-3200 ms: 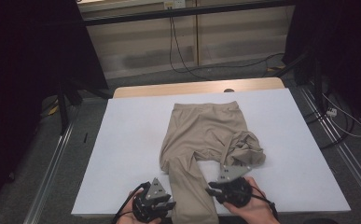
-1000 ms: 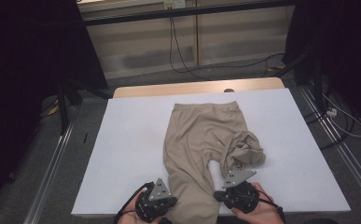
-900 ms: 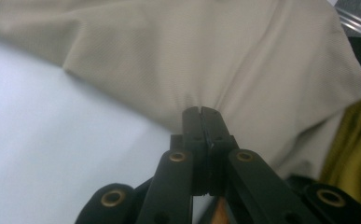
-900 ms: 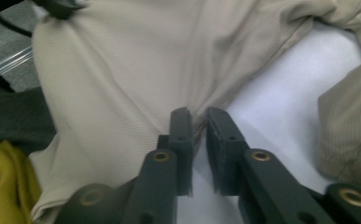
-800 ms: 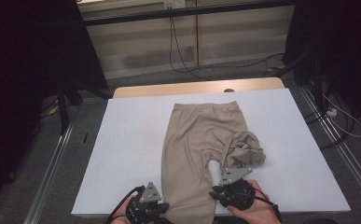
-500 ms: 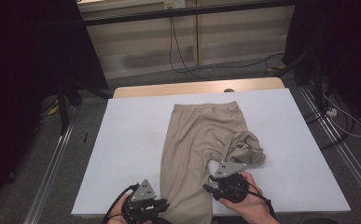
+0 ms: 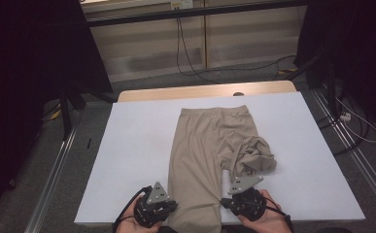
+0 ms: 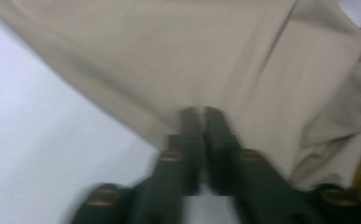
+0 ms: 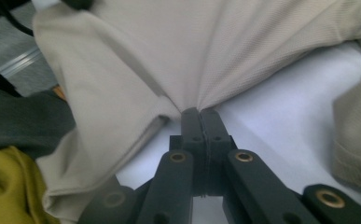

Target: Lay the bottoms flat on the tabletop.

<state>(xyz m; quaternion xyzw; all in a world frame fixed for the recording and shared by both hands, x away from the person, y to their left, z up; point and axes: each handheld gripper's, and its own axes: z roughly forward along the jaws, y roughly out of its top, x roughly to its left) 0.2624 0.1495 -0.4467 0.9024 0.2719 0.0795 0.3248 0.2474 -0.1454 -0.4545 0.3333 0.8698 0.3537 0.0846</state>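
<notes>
Garment: beige trousers (image 7: 202,155), fine ribbed knit, matte, lightly creased.
Left leg: laid flat and straight, reaching past the near table edge.
Right leg: bunched into a crumpled heap (image 7: 254,158) beside the straight leg, about halfway down.
Waistband: at the far end, near the wooden strip of the table (image 7: 127,145).
Long axis: running from far edge to near edge, waist away, leg hem toward the person.
Place: middle of the white tabletop, slightly right of centre.
Left gripper (image 8: 201,114): clamped tight on the hem's left edge, having just closed.
Right gripper (image 9: 200,114): pinched on the hem's right edge, cloth fanning out from the tips, likewise just closed.
</notes>
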